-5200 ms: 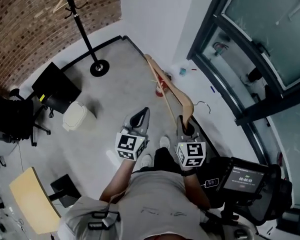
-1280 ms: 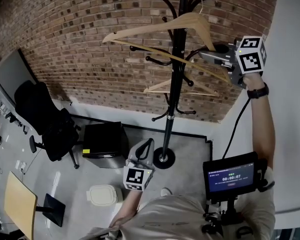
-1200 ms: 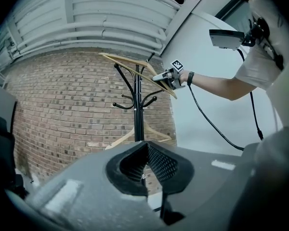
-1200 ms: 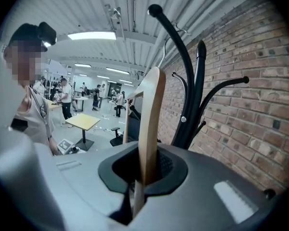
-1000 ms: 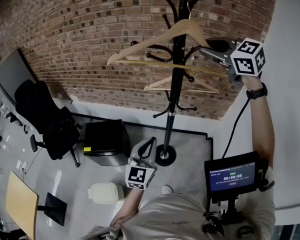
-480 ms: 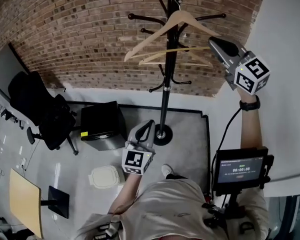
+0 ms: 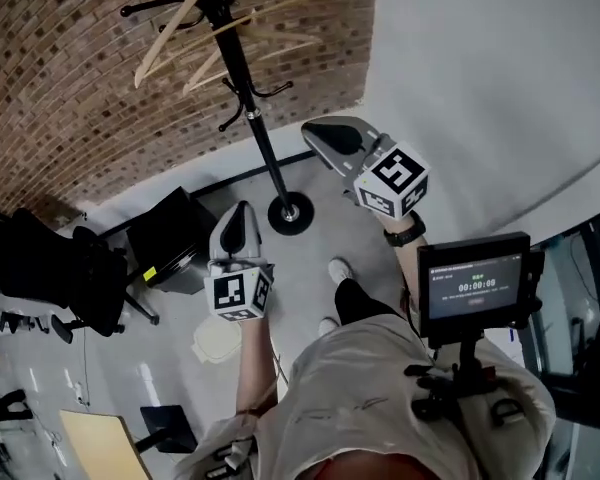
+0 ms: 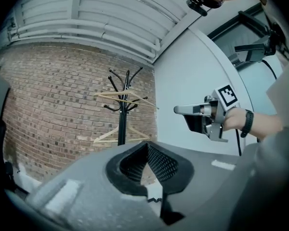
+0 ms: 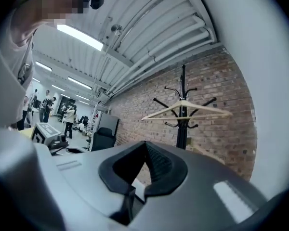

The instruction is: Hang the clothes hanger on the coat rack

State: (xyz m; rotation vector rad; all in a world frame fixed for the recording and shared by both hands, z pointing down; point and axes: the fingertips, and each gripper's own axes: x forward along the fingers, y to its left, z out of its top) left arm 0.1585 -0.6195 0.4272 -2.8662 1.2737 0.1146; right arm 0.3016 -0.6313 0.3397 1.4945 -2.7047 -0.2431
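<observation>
The black coat rack [image 7: 248, 98] stands by the brick wall, at the top left of the head view. A light wooden hanger [image 7: 175, 30] hangs from its top hooks, and it also shows in the right gripper view as the hanger [image 9: 162, 110]. A second wooden hanger [image 8: 107, 133] hangs lower on the same rack. My right gripper [image 7: 315, 130] is in the air to the right of the rack, well apart from it, shut and empty. My left gripper [image 7: 238, 215] is held lower, near the rack's base in the picture, shut with nothing in it.
A black office chair [image 7: 50, 268], a black cabinet [image 7: 170, 248] and a white bin [image 7: 218, 340] are on the floor at the left. A monitor on a stand [image 7: 475, 288] is at my right side. A white wall rises on the right. People stand far off [image 9: 48, 105].
My right gripper let go of the hanger, which now hangs on the rack. The gripper then drew back and down from the rack and its jaws shut. The left gripper shifted a little.
</observation>
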